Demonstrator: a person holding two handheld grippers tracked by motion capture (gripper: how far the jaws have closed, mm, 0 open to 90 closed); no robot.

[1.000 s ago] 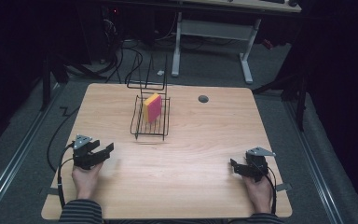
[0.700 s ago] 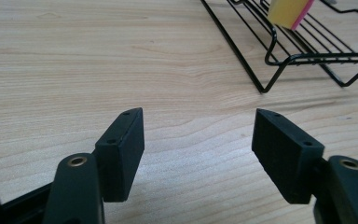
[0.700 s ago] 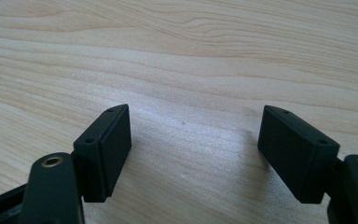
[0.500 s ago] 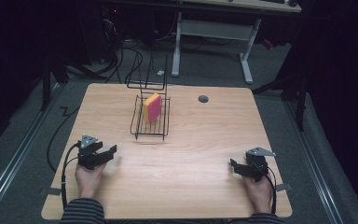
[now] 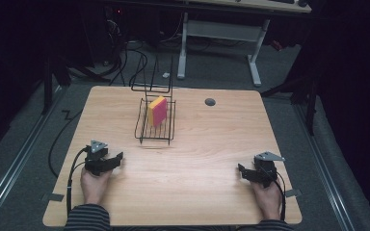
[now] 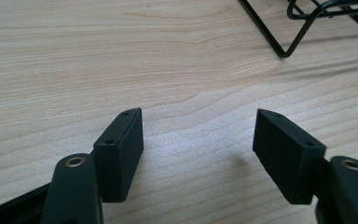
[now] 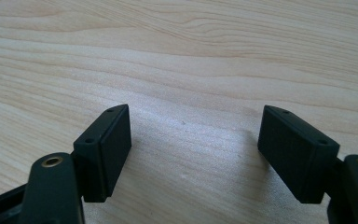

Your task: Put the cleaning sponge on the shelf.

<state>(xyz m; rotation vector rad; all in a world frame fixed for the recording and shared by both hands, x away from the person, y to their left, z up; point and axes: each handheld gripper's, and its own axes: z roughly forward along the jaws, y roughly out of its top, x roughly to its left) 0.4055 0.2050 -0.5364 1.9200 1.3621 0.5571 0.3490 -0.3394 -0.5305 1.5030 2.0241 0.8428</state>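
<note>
**Sponge Already Racked, Both Grippers Idle**

While the left gripper [image 5: 110, 161] and right gripper [image 5: 248, 173] rested low on the near part of the table [image 5: 212, 144], each had its jaws spread wide over bare wood, holding nothing. Judging from that, the work looked finished or not yet begun (either reading fits). The sponge [image 5: 157, 110] stood on edge inside the black wire rack [image 5: 155, 129] at the far middle, yellow on its left side and pink on its right, well apart from both tools. A corner of the rack's wire showed in the left gripper view.
</note>
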